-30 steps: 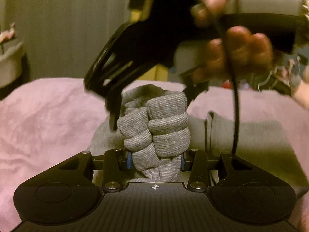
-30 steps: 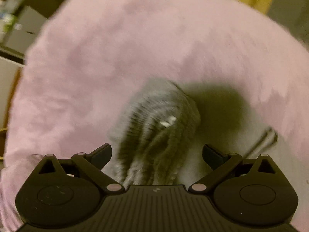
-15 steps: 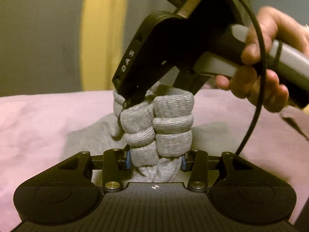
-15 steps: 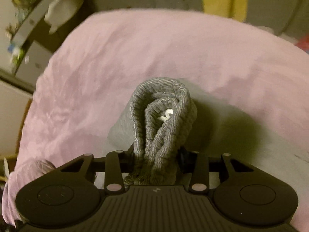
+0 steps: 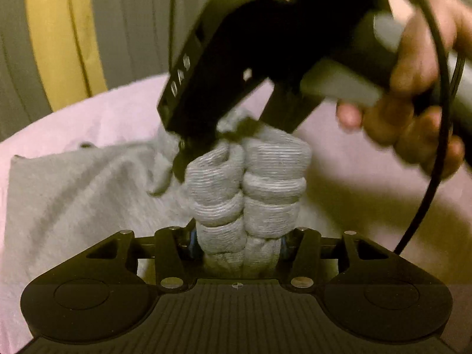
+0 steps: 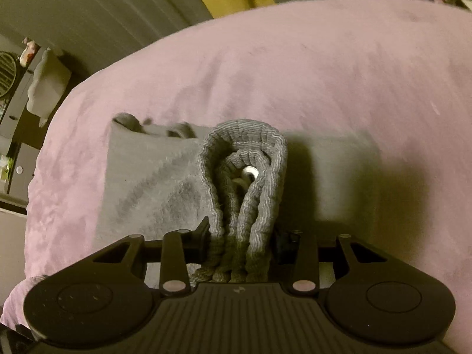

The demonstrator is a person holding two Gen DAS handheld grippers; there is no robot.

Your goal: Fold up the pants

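Note:
Grey pants [image 5: 73, 183] lie on a pink blanket [image 5: 354, 206]. Their ribbed waistband [image 5: 247, 188] is bunched upright between the pads of my left gripper [image 5: 237, 242], whose jaws are opening but still touch the fabric on both sides. From above, my right gripper [image 5: 218, 135], held by a hand [image 5: 413, 103], clamps the far end of the same bunch. In the right wrist view, my right gripper [image 6: 242, 244] is shut on the folded waistband [image 6: 244, 177], where a white drawstring eyelet [image 6: 250, 174] shows. The flat pants legs [image 6: 153, 183] spread to the left on the blanket [image 6: 295, 73].
A black cable [image 5: 427, 191] hangs from the right gripper's handle. Grey and yellow curtains [image 5: 59, 44] hang behind the bed. Shelves with clutter [image 6: 11, 88] stand off the bed's left edge.
The right gripper went from wide open over the waistband to shut on it. Both grippers swept across the bed with the bunched waistband, and the flat pants now show at the left.

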